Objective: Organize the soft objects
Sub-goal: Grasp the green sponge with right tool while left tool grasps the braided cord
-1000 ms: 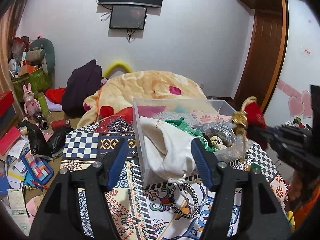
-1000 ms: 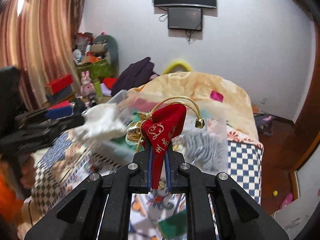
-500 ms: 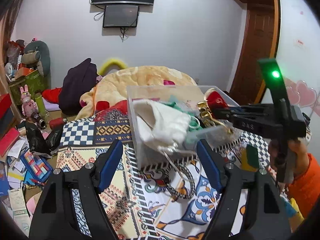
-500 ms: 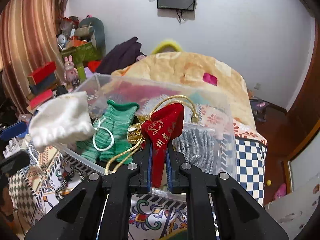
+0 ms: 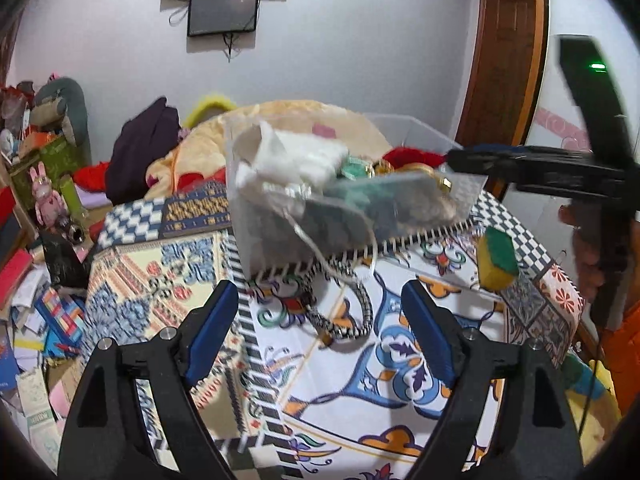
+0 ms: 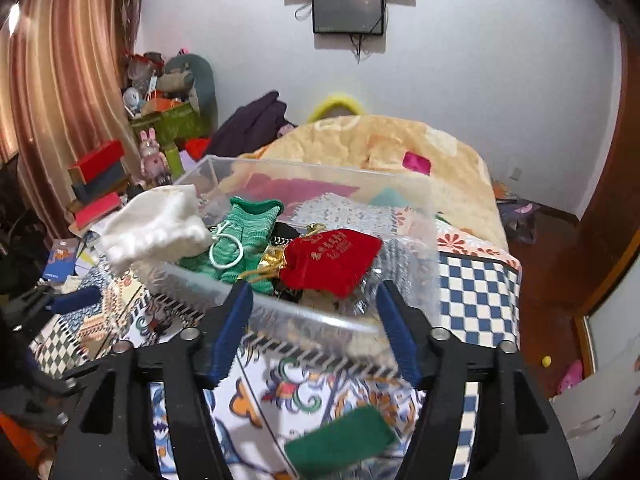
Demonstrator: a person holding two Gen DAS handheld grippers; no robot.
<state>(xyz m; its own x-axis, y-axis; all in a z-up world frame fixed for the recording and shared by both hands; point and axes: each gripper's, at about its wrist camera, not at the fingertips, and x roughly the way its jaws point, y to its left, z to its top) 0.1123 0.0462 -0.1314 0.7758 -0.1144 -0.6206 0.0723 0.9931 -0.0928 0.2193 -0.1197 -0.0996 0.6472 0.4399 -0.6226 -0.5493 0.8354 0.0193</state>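
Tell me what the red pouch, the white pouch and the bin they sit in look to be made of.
Red pouch: seemingly velvet-like cloth, matte and deep in colour, with gold printed characters and a gold cord.
White pouch: soft woven cloth, perhaps cotton; matte, with a gathered, puckered edge.
Bin: clear rigid plastic, glossy; the bedding shows through its walls.

Ahead of my left claw [image 5: 316, 332] the patterned tabletop [image 5: 400, 412] lies mostly free, with only a braided cord loop [image 5: 340, 312] in the way. The clear bin [image 6: 320, 176], heaped with pouches, blocks straight-ahead passage, and a sponge [image 5: 498, 258] sits right.
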